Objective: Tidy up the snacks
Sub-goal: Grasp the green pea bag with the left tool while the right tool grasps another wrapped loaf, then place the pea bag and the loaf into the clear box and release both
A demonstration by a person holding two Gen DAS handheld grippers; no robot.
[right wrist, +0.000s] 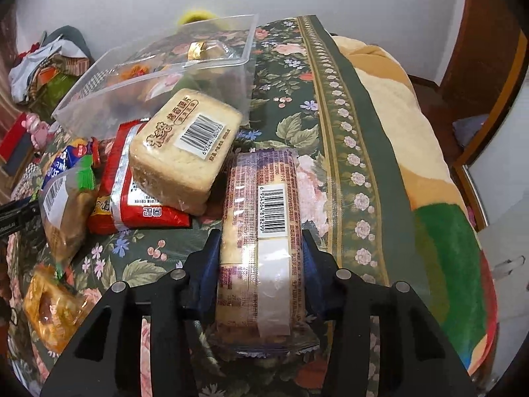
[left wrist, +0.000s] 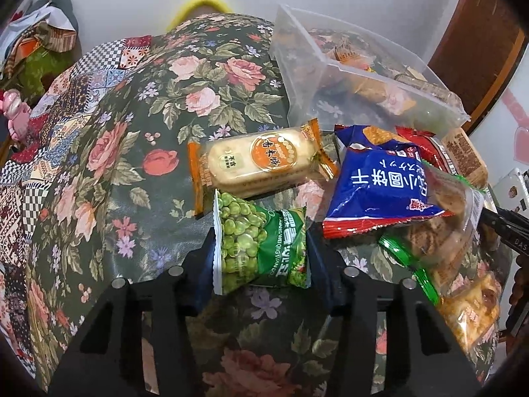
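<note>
A green pea packet (left wrist: 254, 231) lies on the floral tablecloth (left wrist: 132, 165), and my left gripper (left wrist: 263, 246) is shut on it, with the blue pads pressing its two sides. In the right wrist view my right gripper (right wrist: 261, 241) is shut on a long clear pack of pale biscuits (right wrist: 264, 192) with a barcode label on top. A clear plastic bin (left wrist: 330, 66) holding a few snacks stands behind the pile; in the right wrist view the bin (right wrist: 158, 76) is at the back left.
Loose snacks lie around: an orange rice-cracker pack (left wrist: 261, 162), a blue biscuit bag (left wrist: 386, 182), a clear bag with green trim (left wrist: 439, 231), a toast pack (right wrist: 185, 152) on a red packet (right wrist: 139, 198), and a yellow pastry (right wrist: 49, 307). A blanket (right wrist: 413, 132) lies beyond the cloth's right border.
</note>
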